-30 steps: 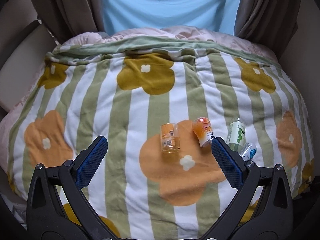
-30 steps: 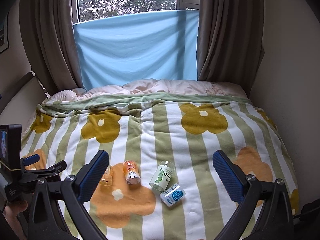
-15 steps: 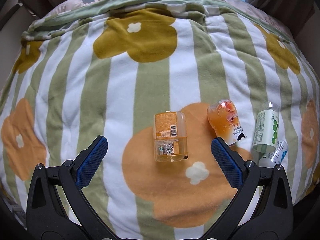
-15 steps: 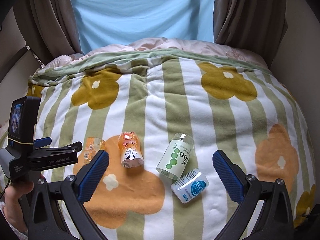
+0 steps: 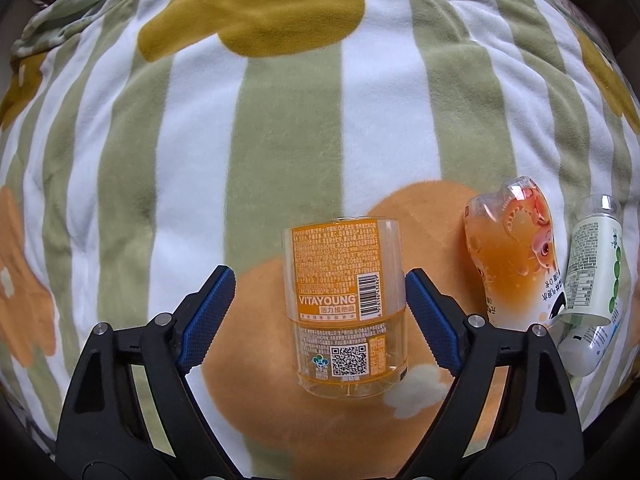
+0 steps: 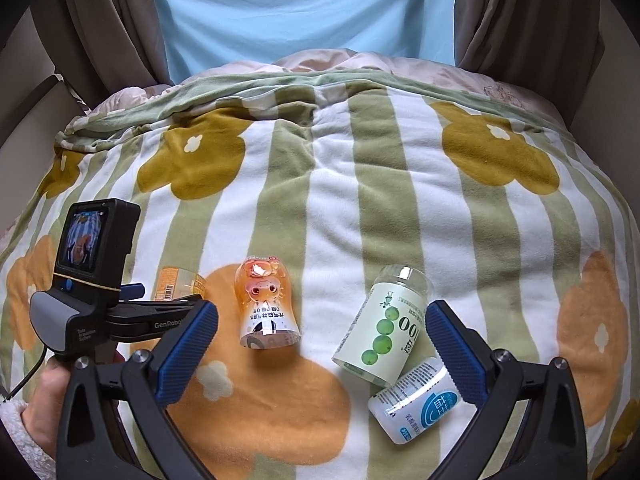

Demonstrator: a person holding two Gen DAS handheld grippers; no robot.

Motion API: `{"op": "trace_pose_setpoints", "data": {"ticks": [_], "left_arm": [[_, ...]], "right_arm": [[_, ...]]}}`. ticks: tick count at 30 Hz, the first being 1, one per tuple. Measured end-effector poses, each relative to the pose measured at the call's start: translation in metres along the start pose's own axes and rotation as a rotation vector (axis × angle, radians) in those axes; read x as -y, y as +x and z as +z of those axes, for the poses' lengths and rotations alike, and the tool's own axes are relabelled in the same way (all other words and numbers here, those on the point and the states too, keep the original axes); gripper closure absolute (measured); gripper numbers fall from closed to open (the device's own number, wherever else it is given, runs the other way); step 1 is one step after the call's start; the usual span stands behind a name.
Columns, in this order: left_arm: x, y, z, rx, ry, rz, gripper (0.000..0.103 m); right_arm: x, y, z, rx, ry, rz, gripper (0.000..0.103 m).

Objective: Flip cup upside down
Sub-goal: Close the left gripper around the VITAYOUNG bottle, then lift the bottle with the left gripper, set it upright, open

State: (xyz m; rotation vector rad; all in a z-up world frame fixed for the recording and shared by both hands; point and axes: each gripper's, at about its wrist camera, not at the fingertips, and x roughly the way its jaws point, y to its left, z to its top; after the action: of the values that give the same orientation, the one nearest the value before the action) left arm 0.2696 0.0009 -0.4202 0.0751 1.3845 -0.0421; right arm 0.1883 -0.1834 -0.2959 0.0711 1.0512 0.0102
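Note:
A clear cup with an orange VITAYOUNG label [image 5: 344,304] rests on the striped flower blanket [image 5: 280,120]; I cannot tell its orientation for sure. My left gripper [image 5: 318,314] is open, with the cup between its blue pads; the right pad [image 5: 428,320] is close to the cup's side, the left pad apart from it. In the right wrist view the same cup [image 6: 180,282] is partly hidden behind the left gripper's body. My right gripper [image 6: 320,348] is open and empty, low over the blanket.
An orange cartoon-print cup [image 6: 266,306] lies right of the labelled cup, also in the left wrist view [image 5: 516,252]. A green-dotted cup [image 6: 384,330] and a blue-labelled cup [image 6: 420,404] lie further right. Curtains and a blue sheet [image 6: 300,12] stand behind the bed.
My left gripper has moved forward and down, so the labelled cup now sits between its jaws. My right gripper has moved closer to the blanket and the cups.

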Motion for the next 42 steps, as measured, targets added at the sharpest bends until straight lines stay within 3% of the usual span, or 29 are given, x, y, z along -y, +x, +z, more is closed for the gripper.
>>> {"op": "trace_pose_setpoints", "data": {"ticks": [8, 21, 31, 36, 42], "left_arm": [[0.004, 0.019, 0.002, -0.050, 0.000, -0.046, 0.046], [0.007, 0.013, -0.004, -0.025, 0.016, -0.043, 0.047], [0.003, -0.018, -0.012, 0.010, 0.018, -0.059, 0.047], [0.006, -0.047, -0.033, 0.026, 0.036, -0.081, 0.047], [0.025, -0.068, -0.085, 0.015, 0.076, -0.106, 0.047]], "right_arm": [[-0.002, 0.007, 0.002, -0.005, 0.010, 0.013, 0.000], [0.002, 0.006, 0.005, 0.006, 0.022, 0.005, 0.000], [0.000, -0.004, 0.003, 0.017, 0.026, 0.010, 0.000], [-0.002, -0.019, -0.002, 0.029, 0.025, 0.012, 0.000], [0.003, -0.045, -0.019, 0.032, 0.028, 0.000, 0.000]]}}
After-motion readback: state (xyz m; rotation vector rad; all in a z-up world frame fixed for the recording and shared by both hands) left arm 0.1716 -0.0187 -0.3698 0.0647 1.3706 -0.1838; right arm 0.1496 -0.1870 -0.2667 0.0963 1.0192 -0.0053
